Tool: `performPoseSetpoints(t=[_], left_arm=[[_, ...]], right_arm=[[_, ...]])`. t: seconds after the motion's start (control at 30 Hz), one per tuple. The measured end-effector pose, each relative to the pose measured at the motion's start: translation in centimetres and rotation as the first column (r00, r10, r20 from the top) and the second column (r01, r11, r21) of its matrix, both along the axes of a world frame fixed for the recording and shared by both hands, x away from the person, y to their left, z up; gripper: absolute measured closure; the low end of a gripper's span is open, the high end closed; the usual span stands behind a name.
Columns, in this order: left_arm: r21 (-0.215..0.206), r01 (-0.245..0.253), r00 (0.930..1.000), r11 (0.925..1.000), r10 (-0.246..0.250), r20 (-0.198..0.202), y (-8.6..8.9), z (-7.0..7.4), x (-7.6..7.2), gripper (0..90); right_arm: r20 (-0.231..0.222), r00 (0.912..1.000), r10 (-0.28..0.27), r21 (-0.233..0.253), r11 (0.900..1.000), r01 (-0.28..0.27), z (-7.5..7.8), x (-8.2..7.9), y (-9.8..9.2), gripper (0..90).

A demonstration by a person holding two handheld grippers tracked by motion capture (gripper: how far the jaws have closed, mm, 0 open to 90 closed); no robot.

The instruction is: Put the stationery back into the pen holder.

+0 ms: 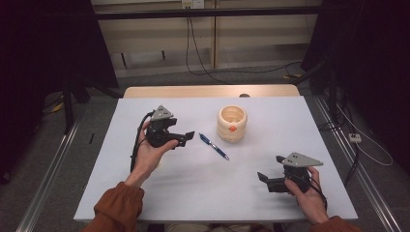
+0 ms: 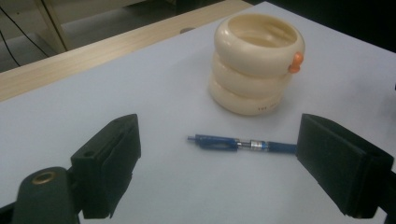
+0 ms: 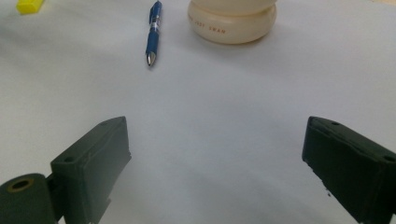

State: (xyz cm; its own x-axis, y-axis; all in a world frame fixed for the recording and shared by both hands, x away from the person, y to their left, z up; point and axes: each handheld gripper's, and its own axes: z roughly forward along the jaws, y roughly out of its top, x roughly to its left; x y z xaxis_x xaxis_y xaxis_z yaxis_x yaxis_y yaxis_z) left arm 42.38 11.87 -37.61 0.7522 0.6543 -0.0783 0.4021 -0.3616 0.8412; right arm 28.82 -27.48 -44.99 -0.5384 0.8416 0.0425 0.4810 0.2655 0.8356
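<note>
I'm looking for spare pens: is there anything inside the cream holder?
The holder looks empty near its rim; its bottom is hidden by its wall. The blue pen lies outside on the table.

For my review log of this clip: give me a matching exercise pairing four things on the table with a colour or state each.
Things:
1. pen
2. ringed holder
3. left gripper
4. small block

Colour or state:
A. cream, standing upright, with an orange knob on its side
B. yellow, at the far corner of the right gripper view
C. blue, lying flat on the white table
D. black jaws spread open, aimed at the pen

Pairs: 1-C, 2-A, 3-D, 4-B
</note>
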Motion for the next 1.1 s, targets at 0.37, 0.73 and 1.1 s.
performPoseSetpoints(t=[0.37, 0.73, 1.1], left_arm=[[0.036, -0.035, 0.9994, 0.9987, 0.035, 0.01, 2.3, -1.2, -2.3, 12.1], [0.02, -0.061, 0.9981, 0.9979, 0.061, 0.002, 4.5, -2.9, -5.1, 7.8], [-0.016, -0.055, 0.9981, 0.9984, 0.054, -0.03, 5.7, -3.6, -8.5, 5.0]], right_arm=[[-0.002, 1.0, 0.005, 0.0, 1.0, -0.005, 0.0, 0.0, 0.1, 7.2], [-0.006, 0.9999, 0.014, 0.005, 1.0, -0.014, 0.0, 0.1, 0.4, 7.2], [-0.015, 0.9984, 0.054, 0.001, 0.999, -0.054, 0.7, 1.0, 1.6, 7.3]])
